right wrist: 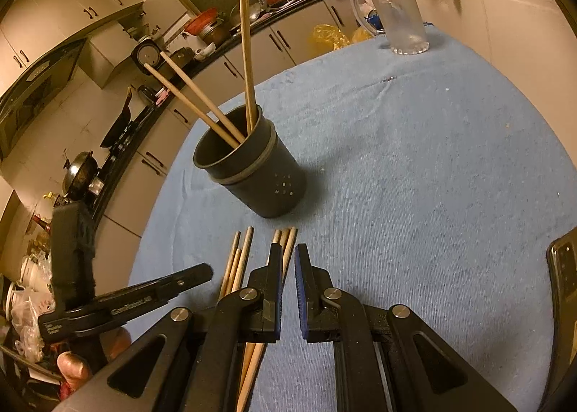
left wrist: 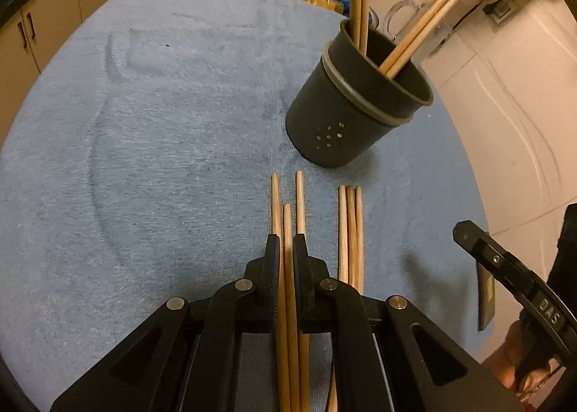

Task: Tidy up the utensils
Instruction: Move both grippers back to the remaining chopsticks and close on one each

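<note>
The jaws of the left gripper [left wrist: 286, 249] stand narrowly apart with one wooden chopstick [left wrist: 287, 231] running up the slot between them; whether the pads actually pinch it or only flank it cannot be told. The jaws of the right gripper [right wrist: 288, 260] are released, with a bare gap and nothing between them.

Six loose chopsticks lie on a blue towel [left wrist: 162, 141] in two sets of three. The left gripper sits over one set; the other three chopsticks [left wrist: 350, 231] lie tight together just beside it, under the right gripper's left finger in the right wrist view.

Beyond their tips stands a dark grey holder [left wrist: 355, 98], a round, upright plastic cup with a paler band below its flared rim and small drain holes low on its wall. Four chopsticks [left wrist: 420, 38] already lean inside it, two nearly upright, two slanted.

The task looks partly done: the step in hand seems to be picking up the next stick. The next move calls for a firm grip on that one stick alone, lifting it clear of its neighbours, tipping it upright and lowering it into the holder's open mouth.

The sticks are slim, round, pale and smooth. The towel is soft and nubby. A clear ribbed glass mug [right wrist: 396, 11] stands at the towel's far edge.
</note>
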Tool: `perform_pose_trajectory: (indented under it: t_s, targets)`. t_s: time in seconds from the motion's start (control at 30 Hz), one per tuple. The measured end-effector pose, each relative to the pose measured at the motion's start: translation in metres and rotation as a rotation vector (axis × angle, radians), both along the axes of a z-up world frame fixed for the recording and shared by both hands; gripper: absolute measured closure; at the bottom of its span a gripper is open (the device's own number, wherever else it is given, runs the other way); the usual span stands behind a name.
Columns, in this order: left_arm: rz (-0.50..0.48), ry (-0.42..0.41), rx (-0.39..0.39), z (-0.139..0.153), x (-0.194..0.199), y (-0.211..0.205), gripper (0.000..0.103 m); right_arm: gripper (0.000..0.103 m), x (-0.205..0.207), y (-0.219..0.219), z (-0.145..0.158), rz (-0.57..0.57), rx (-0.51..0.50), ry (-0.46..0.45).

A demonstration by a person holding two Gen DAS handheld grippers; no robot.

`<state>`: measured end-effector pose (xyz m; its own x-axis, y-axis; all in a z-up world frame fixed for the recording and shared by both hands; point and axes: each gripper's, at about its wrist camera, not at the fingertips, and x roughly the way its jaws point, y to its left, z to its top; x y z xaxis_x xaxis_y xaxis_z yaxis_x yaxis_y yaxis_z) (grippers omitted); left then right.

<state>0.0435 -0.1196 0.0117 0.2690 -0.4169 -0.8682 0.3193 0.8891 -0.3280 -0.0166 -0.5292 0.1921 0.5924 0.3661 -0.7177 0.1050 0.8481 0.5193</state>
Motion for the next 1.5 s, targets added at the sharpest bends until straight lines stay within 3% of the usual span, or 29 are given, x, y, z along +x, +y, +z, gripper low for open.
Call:
perform_pose_trajectory:
  t_s: [0.27, 0.47, 0.67, 0.93, 1.33, 1.43, 1.5]
  targets:
    - [0.015, -0.009, 0.080, -0.014, 0.009, -0.012, 0.097, 0.094, 0.002, 0.005, -0.007, 0.012, -0.001, 0.042]
    - [0.023, -0.021, 0.096, -0.016, 0.007, -0.003, 0.097, 0.094, 0.010, 0.016, -0.016, 0.043, -0.024, 0.092]
    - [0.066, -0.008, 0.052, -0.019, 0.005, 0.023, 0.096, 0.094, 0.024, 0.034, -0.034, 0.080, -0.037, 0.171]
    - [0.052, -0.015, 0.009, -0.022, 0.000, 0.034, 0.095, 0.094, 0.046, 0.056, -0.050, 0.100, -0.100, 0.240]
    - [0.042, -0.015, 0.011, -0.015, 0.001, 0.034, 0.097, 0.094, 0.067, 0.075, -0.047, 0.100, -0.236, 0.270]
    - [0.041, -0.038, 0.034, -0.013, -0.001, 0.029, 0.097, 0.095, 0.070, 0.076, -0.047, 0.110, -0.245, 0.258]
    - [0.042, -0.045, 0.024, -0.012, -0.004, 0.029, 0.097, 0.096, 0.066, 0.071, -0.047, 0.096, -0.200, 0.252]
